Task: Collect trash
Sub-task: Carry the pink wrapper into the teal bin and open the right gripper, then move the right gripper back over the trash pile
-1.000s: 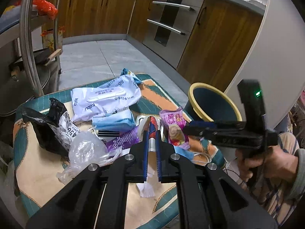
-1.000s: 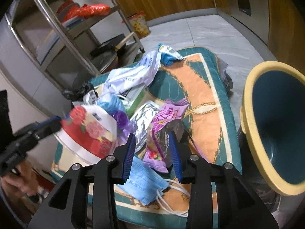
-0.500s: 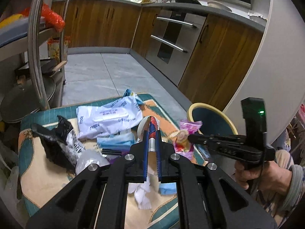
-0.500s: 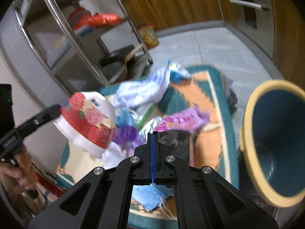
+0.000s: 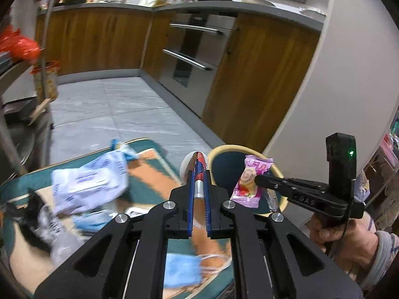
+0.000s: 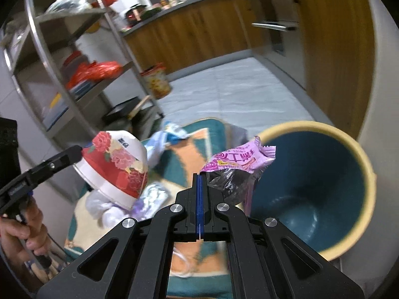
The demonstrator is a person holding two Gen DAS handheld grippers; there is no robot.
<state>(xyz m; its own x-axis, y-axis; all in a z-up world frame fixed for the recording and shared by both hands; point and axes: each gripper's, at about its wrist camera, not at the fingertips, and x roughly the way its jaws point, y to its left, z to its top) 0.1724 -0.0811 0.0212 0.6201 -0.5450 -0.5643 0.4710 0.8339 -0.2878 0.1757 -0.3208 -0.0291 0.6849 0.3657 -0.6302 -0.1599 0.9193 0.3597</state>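
Note:
My left gripper [image 5: 198,172] is shut on the rim of a red and white flowered paper bowl [image 5: 197,164], held in the air; the bowl also shows in the right wrist view [image 6: 117,167]. My right gripper [image 6: 200,178] is shut on a pink snack wrapper [image 6: 239,162], lifted beside the rim of the blue bin with a yellow rim [image 6: 309,194]. In the left wrist view the wrapper [image 5: 249,182] hangs in front of the bin [image 5: 224,164].
A teal and orange mat [image 5: 154,164] holds a white wipes pack [image 5: 89,182], a blue face mask [image 5: 182,271], a black bag [image 5: 32,211] and clear plastic. A metal shelf rack [image 6: 82,74] stands left. Wooden cabinets [image 5: 249,87] and an oven stand behind.
My right gripper closed on the pink wrapper and lifted it off the mat toward the bin. My left gripper rose with the bowl.

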